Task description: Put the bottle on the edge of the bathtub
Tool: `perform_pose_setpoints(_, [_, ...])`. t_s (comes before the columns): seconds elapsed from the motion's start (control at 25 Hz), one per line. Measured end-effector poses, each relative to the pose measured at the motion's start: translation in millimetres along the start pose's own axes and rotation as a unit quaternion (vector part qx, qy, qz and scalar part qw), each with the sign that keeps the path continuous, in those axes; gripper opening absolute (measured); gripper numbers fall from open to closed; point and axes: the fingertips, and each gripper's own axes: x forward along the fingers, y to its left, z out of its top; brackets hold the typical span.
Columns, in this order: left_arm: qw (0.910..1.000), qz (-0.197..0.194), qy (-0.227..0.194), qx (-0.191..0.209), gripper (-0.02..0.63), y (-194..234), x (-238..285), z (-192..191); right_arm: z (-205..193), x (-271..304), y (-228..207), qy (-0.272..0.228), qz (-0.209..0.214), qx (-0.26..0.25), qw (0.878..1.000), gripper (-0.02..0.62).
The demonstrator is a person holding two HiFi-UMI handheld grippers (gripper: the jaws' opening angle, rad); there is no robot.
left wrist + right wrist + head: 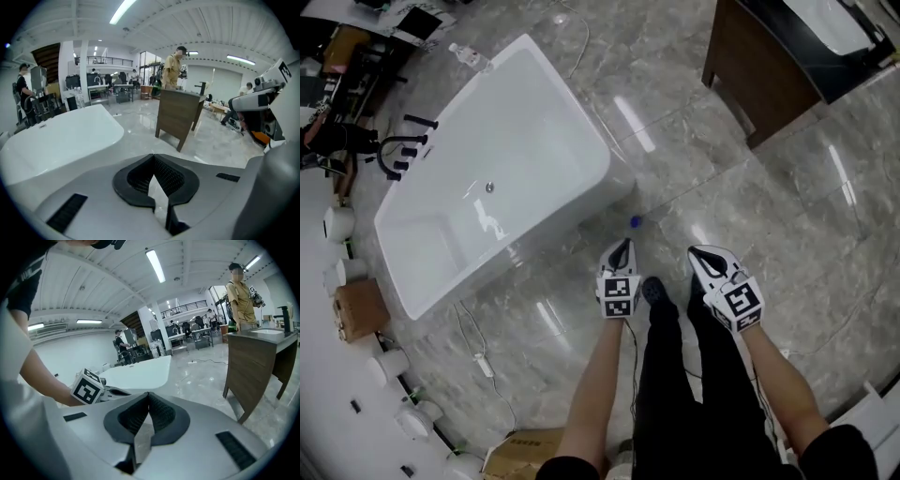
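With my left gripper (622,246) and right gripper (697,255) both closed on nothing, I'd open one wide before approaching what looks like the bottle (469,56) at the bathtub (569,101) corner

The grey floor (722,178) carries a white bathtub (534,122) at left and a wooden cabinet (759,75) far right. A small blue object (635,222) lies beside the tub.

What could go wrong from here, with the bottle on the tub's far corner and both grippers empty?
1. The bottle sits right at the corner of the tub rim, so a knock could probably send it to the floor or into the tub.
2. A cable lies on the floor beside the tub; the person might trip on it.
3. A small blue thing lies on the floor just ahead of the left gripper and could be stepped on.
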Motion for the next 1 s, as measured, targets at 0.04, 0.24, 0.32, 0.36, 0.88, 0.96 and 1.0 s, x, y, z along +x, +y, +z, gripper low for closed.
perform_pose_setpoints(0.04, [1.0000,0.000,-0.005,-0.008,0.012,-4,-11,8,7,-6,6,0.000,0.005,-0.001,1.000,0.014])
perform_pose_setpoints(0.24, [0.9985,0.009,-0.047,-0.028,0.012,-25,-71,56,48,-33,32,-0.014,0.035,-0.031,0.999,0.014])
perform_pose_setpoints(0.32, [0.9968,0.011,-0.065,-0.045,0.012,-35,-101,73,63,-49,44,-0.020,0.046,-0.037,0.998,0.014])
perform_pose_setpoints(0.36, [0.9958,0.013,-0.075,-0.052,0.012,-40,-115,83,72,-56,49,-0.024,0.051,-0.041,0.998,0.014])
perform_pose_setpoints(0.88, [0.9758,-0.014,-0.198,-0.092,0.011,-85,-298,160,148,-128,132,-0.065,0.107,-0.085,0.988,0.014])
perform_pose_setpoints(0.96, [0.9717,-0.023,-0.214,-0.097,0.011,-88,-325,163,154,-135,151,-0.069,0.118,-0.095,0.986,0.014])
perform_pose_setpoints(1.0, [0.9699,-0.026,-0.221,-0.099,0.011,-89,-340,161,156,-140,161,-0.072,0.121,-0.096,0.985,0.014])
